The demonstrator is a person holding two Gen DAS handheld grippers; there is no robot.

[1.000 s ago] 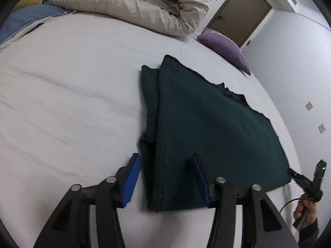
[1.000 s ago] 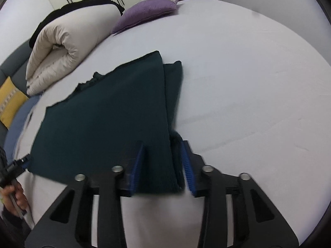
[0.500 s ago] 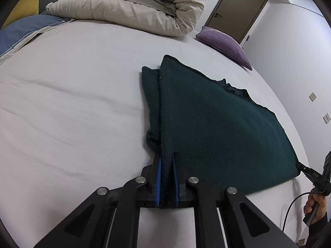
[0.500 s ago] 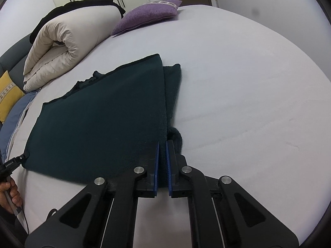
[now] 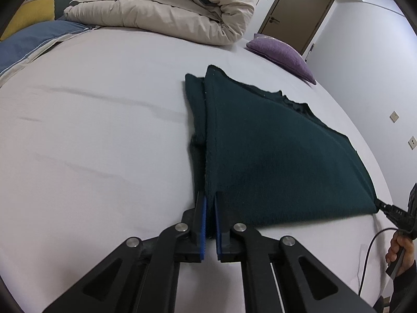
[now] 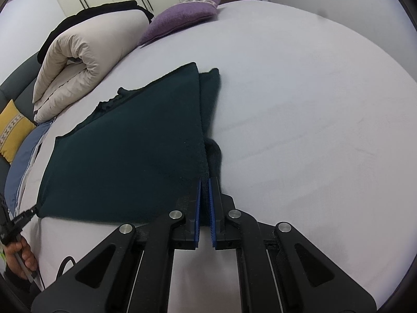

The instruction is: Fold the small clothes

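Note:
A dark green knit garment lies flat on the white bed, its sleeves folded in along both side edges. My left gripper is shut on the garment's near left corner, the cloth pinched between its blue pads. My right gripper is shut on the near right corner in the same way. Each gripper shows in the other's view, at the opposite corner: the right gripper and the left gripper, both held by a hand.
A rolled beige duvet lies at the head of the bed beside a purple pillow. A blue cover and a yellow cushion sit at the bed's side. White sheet spreads around the garment.
Both grippers went from open around the garment's near corners to shut on them. Both then drew slightly back with the hem pulled taut.

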